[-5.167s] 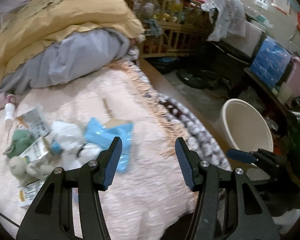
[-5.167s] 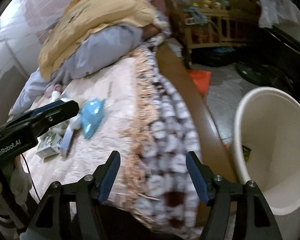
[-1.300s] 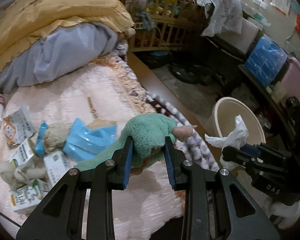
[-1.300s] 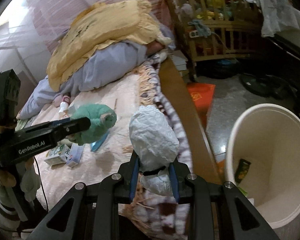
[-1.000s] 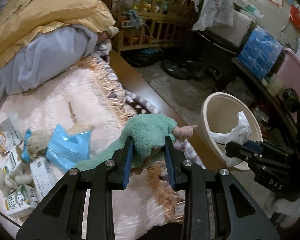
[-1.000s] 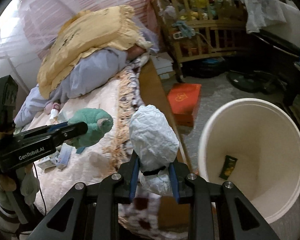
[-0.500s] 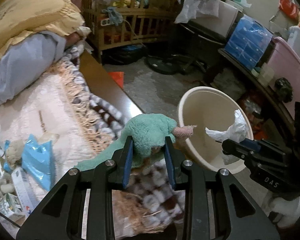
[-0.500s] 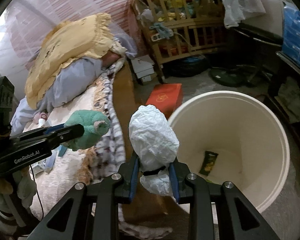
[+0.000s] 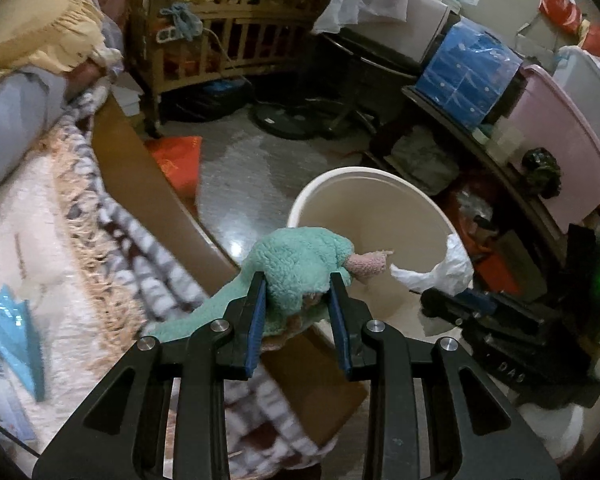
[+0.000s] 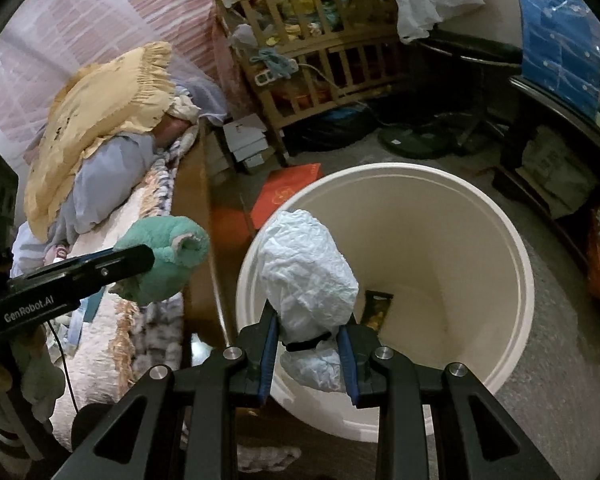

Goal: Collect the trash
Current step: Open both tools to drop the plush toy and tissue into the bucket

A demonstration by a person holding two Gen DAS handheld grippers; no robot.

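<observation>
Right gripper clamps crumpled white plastic bag above the cream bucket, frame centre, staged for drop. Left gripper clamps green fleece sock near bucket rim, likely for the same.

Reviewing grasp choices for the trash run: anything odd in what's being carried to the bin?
Yes. The left gripper is shut on a green plush toy near the cream bin, hardly trash. The right gripper holds a crumpled white wad, which fits.
</observation>
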